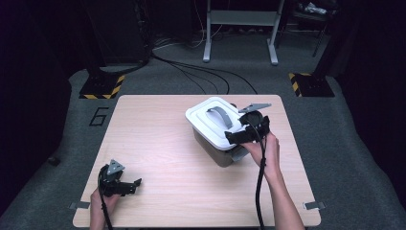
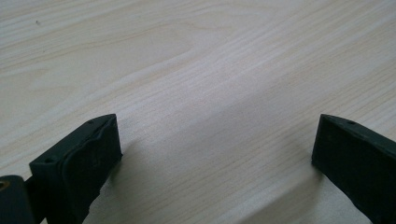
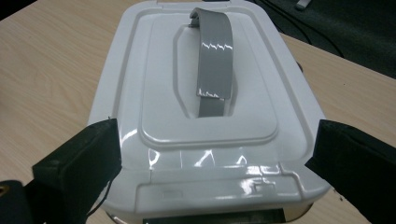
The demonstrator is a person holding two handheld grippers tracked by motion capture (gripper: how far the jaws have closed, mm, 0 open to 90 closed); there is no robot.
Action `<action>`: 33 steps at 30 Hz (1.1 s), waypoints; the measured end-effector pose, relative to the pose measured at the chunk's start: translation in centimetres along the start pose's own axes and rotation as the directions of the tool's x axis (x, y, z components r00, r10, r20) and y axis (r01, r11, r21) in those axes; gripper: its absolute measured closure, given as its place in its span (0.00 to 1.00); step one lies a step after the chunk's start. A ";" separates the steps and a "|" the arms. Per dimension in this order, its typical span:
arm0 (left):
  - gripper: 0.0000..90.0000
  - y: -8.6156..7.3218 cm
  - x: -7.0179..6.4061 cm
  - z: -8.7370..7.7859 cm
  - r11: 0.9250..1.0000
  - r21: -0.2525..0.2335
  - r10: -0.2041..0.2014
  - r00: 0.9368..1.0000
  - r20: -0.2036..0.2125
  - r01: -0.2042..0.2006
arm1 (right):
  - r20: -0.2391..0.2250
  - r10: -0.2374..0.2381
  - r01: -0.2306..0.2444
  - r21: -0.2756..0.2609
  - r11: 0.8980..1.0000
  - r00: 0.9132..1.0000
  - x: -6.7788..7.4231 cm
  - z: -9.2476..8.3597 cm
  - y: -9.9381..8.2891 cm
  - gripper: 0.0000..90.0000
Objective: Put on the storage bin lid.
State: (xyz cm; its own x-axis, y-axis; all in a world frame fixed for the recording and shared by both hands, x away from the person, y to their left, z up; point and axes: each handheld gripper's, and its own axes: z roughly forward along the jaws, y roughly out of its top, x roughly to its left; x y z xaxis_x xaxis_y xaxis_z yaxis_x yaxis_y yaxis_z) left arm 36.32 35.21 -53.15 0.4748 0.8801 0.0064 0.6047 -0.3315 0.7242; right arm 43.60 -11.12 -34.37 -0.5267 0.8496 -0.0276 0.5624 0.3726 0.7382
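At about 7 o'clock on the desk (image 1: 158, 143), the left hand-held gripper (image 1: 135, 185) rests low near the front edge, its jaws wide apart with only bare wood between them; around it there is much free room toward the centre. Moving right, the white storage box (image 1: 218, 127) with its grey handle (image 1: 221, 116) stands at about 1 o'clock from the desk centre, lid on, turned a little diagonally. The right hand-held gripper (image 1: 244, 135) is at the box's near end, at about 4 o'clock from the box. In the right gripper view its jaws stand wide on both sides of the lid (image 3: 201, 116) and I judge the pads are not pressing it. A grey latch (image 1: 238, 154) seems to hang open at this end. The risk, I think, is that a push at this end slides the box toward the far right edge, which is not far, or that the trailing cable (image 1: 261, 182) catches the latch. The safest free room is to the left.
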 end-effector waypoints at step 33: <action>0.01 0.0 0.0 0.0 1.000 0.001 -0.004 1.000 0.003 0.004 | 0.043 0.133 -0.136 0.072 0.988 0.990 -0.9 2.4 -17.6 0.02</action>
State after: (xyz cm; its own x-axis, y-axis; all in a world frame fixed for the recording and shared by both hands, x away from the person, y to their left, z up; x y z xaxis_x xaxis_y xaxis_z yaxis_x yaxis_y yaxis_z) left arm 36.34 35.21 -53.16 0.4745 0.8803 0.0013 0.6069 -0.3282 0.7238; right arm 35.68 -17.54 -48.92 -0.4191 0.9070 0.0417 0.6732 0.2796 0.6846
